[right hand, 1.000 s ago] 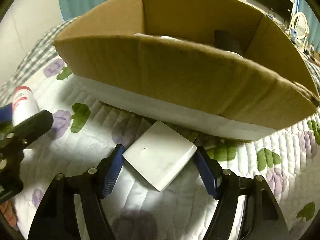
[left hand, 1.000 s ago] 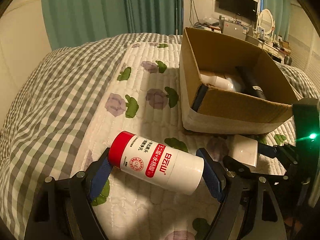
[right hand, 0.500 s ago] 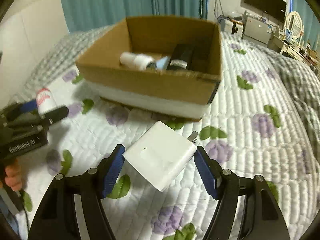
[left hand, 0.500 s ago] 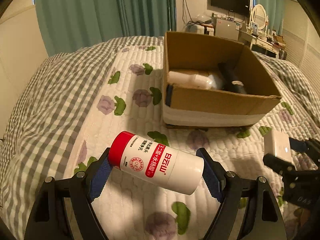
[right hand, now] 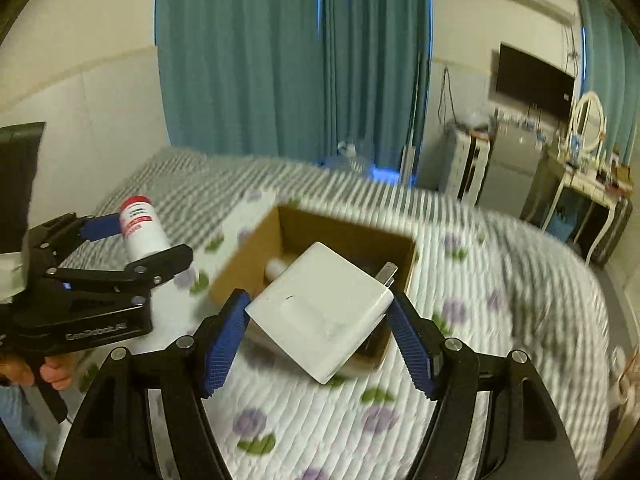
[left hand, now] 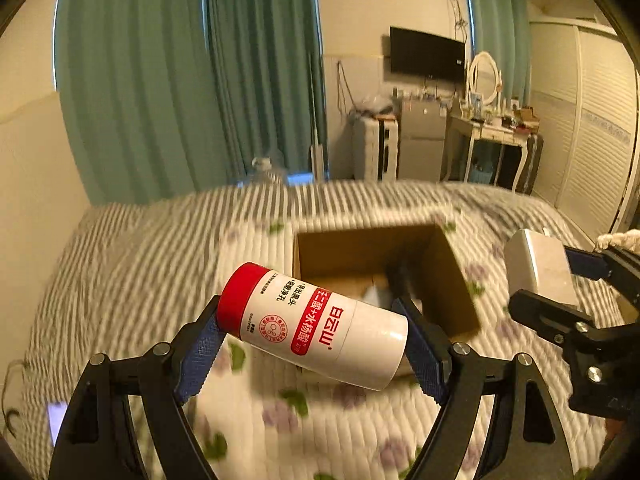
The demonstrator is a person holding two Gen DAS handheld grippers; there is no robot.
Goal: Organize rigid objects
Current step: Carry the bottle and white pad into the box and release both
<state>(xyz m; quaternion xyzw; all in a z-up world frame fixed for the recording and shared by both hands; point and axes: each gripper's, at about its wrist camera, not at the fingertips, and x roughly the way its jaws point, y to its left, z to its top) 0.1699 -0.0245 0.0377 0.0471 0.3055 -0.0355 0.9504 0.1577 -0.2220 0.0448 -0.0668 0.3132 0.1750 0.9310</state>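
Observation:
My left gripper (left hand: 312, 340) is shut on a white bottle with a red cap (left hand: 316, 324), held sideways high above the bed; the bottle also shows in the right wrist view (right hand: 142, 228). My right gripper (right hand: 320, 328) is shut on a white charger block (right hand: 320, 312) with its plug prongs pointing up right; the block also shows in the left wrist view (left hand: 538, 268). An open cardboard box (left hand: 452, 276) lies on the quilt below and ahead of both grippers, with a white bottle and a dark object inside. In the right wrist view the box (right hand: 248, 256) is partly hidden by the charger.
The bed has a floral quilt (right hand: 312, 432) over a grey checked sheet (left hand: 120, 264). Teal curtains (left hand: 192, 80), a wall TV (left hand: 427, 54), a small fridge and a dressing table (right hand: 584, 176) stand beyond the bed. A phone-like object (left hand: 56, 420) lies at the left.
Both grippers have risen well above the bed with their objects still held. The box now looks smaller and lower in both views, and the room beyond has come into view.

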